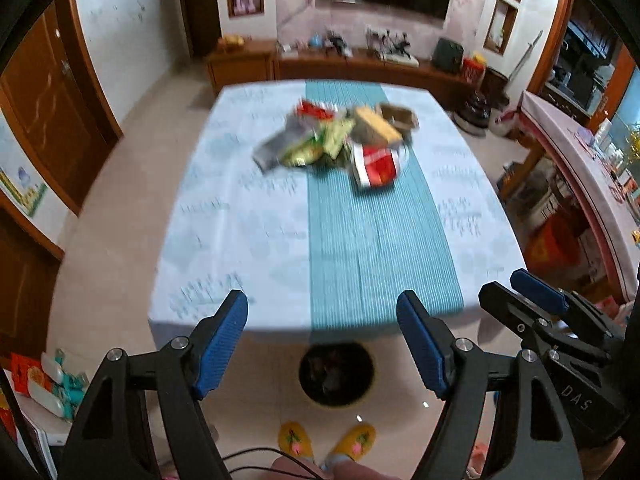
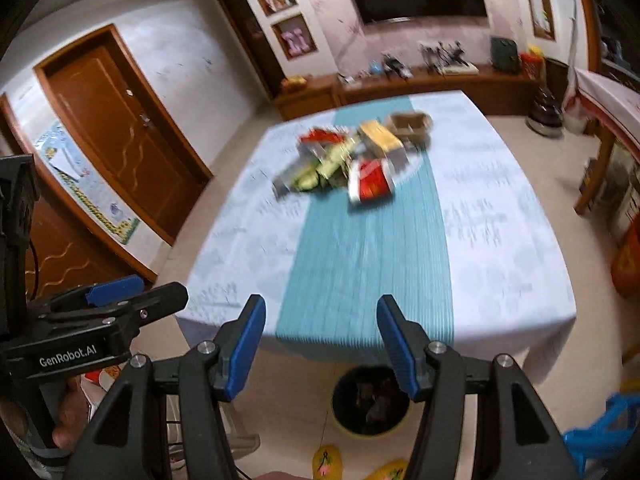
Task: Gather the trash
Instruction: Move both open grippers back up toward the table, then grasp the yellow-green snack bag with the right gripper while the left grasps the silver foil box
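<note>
**A:** Your left gripper [image 1: 322,342] has its jaws apart with nothing between them. Right gripper [image 2: 322,346] is the same: jaws apart, empty. Both are up over the near edge of the table [image 1: 224,240]. The trash pile [image 1: 336,140] sits toward the far half of the table, mostly on the teal runner [image 1: 352,248]. The bin [image 1: 336,374] is on the floor just below the near table edge, between you and the table.

**B:** Risks?

**A:** The pile is loose and overlapping: red carton [image 1: 374,166], green wrappers [image 1: 316,146], yellow box [image 1: 378,126], brown cardboard box [image 1: 400,116]. Pinch one and you'll likely drag its neighbours or knock them off the far side. Wrappers are thin, so they may slip out on the carry back. The bin mouth looks small; release off-centre and the piece lands on the floor by your slippers [image 1: 328,440].

**B:** Obstructions?

**A:** Nothing between the grippers and the pile. The runner can bunch if a pad scrapes it. The grippers are close side by side, so watch they don't clash reaching in together. Frames are blurred, so item edges are uncertain.
</note>
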### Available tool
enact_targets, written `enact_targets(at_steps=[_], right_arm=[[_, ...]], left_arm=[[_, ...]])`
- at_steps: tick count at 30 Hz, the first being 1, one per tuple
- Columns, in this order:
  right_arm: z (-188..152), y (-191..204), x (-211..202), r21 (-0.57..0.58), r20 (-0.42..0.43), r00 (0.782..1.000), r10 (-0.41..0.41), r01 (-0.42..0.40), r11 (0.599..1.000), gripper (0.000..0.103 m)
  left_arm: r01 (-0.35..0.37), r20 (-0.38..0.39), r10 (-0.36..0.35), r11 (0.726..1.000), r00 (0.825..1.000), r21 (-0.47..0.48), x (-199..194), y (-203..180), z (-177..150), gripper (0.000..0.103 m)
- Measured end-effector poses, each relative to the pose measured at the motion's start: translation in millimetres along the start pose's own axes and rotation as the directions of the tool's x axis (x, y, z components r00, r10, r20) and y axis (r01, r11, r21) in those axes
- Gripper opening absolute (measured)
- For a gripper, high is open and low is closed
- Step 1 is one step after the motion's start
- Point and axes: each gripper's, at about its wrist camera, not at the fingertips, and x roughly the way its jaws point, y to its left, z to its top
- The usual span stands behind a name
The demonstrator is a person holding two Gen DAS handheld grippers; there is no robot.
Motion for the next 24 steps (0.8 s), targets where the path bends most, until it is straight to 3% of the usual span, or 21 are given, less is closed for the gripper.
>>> enact_targets(at_steps=[7, 10, 15, 20, 24], right_arm=[[37.4, 2.8, -0.9, -0.030, 0.038, 0.998, 0.046, -0.045, 0.999, 0.058], [50.3, 0.7, 9.9, -0.005, 0.032, 0.998, 0.049, -0.049, 0.999, 0.045], [73.2, 0.5, 46.5, 0.029, -0.019, 0.998, 0.059, -0.059, 0.998, 0.027], [102.4, -0.2, 86.7, 0.095, -0.042, 0.999, 0.014, -0.010, 0.995, 0.028], [133.0, -3.5, 135.4, 0.176, -0.087, 0.996, -0.010, 0.025, 0.984, 0.028]], left_arm=[[-0.038, 0.026, 0.038, 0.999, 0.999, -0.020, -0.7, 18.7, 33.7, 0.076], [-0.044, 0.004, 0.044, 0.999, 0.999, -0.017, 16.8, 31.7, 51.5, 0.077], [-0.001, -0.065, 0.001, 1.000, 0.998, 0.009, 67.9, 56.6, 93.2, 0.081], [0.091, -0.168, -0.080, 0.994, 0.983, 0.057, 139.4, 78.7, 145.1, 0.081], [0.128, -0.238, -0.100, 0.986, 0.966, 0.106, 200.6, 90.7, 186.1, 0.081]])
